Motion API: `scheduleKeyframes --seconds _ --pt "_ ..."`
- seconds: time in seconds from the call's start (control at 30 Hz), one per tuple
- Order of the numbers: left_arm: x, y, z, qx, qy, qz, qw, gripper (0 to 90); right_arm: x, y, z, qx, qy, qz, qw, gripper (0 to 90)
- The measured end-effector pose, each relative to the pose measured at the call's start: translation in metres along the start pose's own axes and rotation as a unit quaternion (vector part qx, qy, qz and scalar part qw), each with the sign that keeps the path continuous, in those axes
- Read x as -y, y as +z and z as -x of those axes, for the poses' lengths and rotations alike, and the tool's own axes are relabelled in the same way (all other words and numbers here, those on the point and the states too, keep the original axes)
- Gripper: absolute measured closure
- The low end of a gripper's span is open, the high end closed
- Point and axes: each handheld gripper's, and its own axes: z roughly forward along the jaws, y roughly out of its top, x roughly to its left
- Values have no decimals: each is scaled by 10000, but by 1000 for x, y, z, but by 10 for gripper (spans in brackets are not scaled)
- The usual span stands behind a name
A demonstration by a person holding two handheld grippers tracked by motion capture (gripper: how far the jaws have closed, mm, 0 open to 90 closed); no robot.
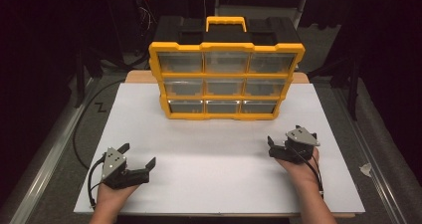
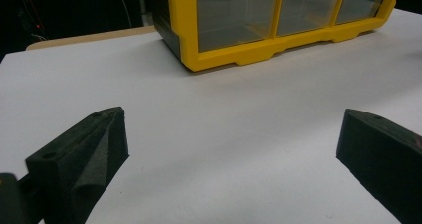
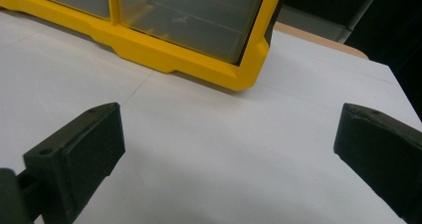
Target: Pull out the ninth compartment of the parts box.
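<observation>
The organiser case (image 1: 225, 79), yellow-framed with a black body, stands upright at the far middle of the white tabletop (image 1: 214, 154), well apart from both grippers. Its long axis runs left to right, the drawer front faces us, and the yellow handle (image 1: 226, 23) points up. We see nine clear drawers in three rows; we cannot tell their contents. The room beyond is dark. Our left gripper (image 1: 138, 155) and right gripper (image 1: 282, 136) rest on the tabletop, jaws wide, holding nothing.
</observation>
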Motion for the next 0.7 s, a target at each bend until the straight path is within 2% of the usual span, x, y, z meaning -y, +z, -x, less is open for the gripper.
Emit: scheduleKeyframes --seconds 0.17,0.23,0.4,0.7 --pt "1 1 3 -77 109 111 9998 2 0 1 -4 14 -225 -115 9997 13" --pt "1 1 3 -22 56 138 9999 2 0 1 -5 37 -317 -189 9993 10" --pt "1 0 1 -64 50 164 9998 2 -1 -1 -7 50 -458 -165 9988 10" --pt "1 0 1 -79 34 146 9999 2 0 -1 -11 223 -973 -225 9947 10"
